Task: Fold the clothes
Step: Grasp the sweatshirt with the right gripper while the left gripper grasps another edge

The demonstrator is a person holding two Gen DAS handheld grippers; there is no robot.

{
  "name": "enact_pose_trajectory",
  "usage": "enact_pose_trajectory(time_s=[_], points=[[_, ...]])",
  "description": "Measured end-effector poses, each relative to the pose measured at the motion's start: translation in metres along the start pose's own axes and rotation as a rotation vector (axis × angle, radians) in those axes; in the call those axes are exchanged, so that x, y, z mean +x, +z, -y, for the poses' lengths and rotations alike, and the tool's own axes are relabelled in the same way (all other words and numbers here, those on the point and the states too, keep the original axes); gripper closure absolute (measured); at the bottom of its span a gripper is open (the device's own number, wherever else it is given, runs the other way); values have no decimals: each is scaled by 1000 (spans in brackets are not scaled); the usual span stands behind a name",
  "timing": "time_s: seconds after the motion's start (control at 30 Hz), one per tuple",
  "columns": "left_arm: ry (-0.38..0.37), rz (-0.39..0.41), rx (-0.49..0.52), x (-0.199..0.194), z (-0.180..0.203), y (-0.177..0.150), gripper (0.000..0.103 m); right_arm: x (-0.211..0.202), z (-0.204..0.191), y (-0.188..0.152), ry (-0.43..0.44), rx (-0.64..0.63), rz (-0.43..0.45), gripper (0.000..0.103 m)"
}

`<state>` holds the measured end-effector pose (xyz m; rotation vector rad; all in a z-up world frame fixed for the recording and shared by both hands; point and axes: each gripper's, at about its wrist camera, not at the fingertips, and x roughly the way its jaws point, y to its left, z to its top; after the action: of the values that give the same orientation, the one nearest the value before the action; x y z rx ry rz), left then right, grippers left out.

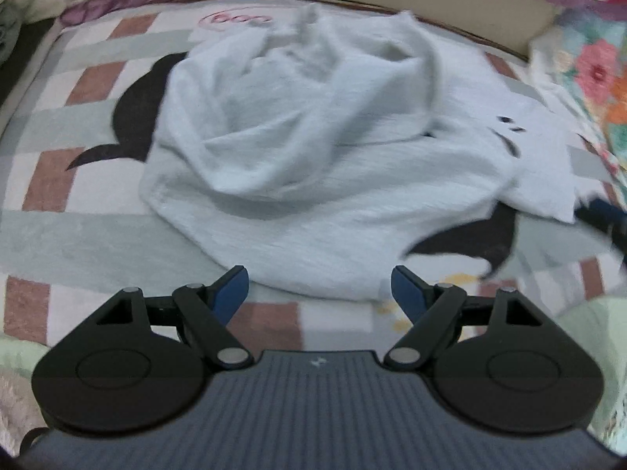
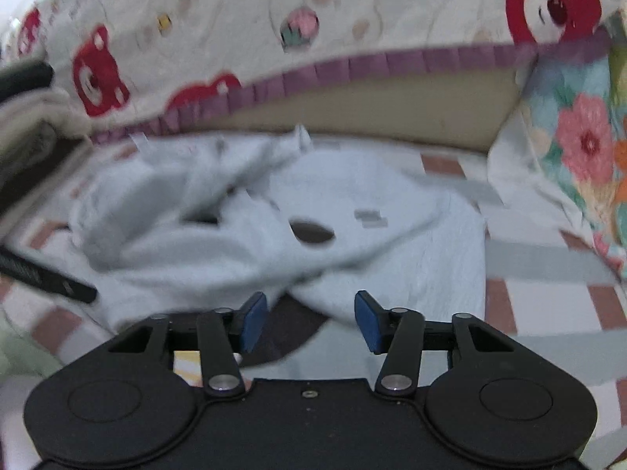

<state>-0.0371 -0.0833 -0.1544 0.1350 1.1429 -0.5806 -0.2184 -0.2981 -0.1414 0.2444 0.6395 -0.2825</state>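
A crumpled pale blue-white garment [image 1: 305,145] lies heaped on a checked bedsheet [image 1: 78,243]. My left gripper [image 1: 319,286] is open and empty, its blue pads just short of the garment's near hem. In the right wrist view the same garment [image 2: 274,231] lies bunched, with a small grey label [image 2: 370,217] near a dark neck opening. My right gripper [image 2: 310,313] is open and empty, just before the garment's near edge. The right gripper's dark tip [image 1: 603,211] shows at the right edge of the left wrist view.
A cartoon-print quilt with a purple frilled border [image 2: 352,66] rises behind the garment. A floral cloth [image 2: 580,145] lies at the right. The left gripper's dark body [image 2: 43,274] enters the right wrist view from the left. The sheet bears black printed shapes [image 1: 133,113].
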Motion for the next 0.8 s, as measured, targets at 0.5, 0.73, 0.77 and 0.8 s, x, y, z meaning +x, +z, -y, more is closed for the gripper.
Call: enact_pose_trajectory(time_s=[0.5,0.73,0.77,0.8], points=[[132,38,166,25,27,-10,23,47,42,-13,57,-192,-103,88],[226,53,287,43,47,-12,22,64,30,-32,-9,-357,-93,41],[236,52,300,44,48,-14,20,70,31,-30,-2,-355,-109,40],[245,55,307,44,49,-14,17,77,31,-29,0,-353,-121,40]])
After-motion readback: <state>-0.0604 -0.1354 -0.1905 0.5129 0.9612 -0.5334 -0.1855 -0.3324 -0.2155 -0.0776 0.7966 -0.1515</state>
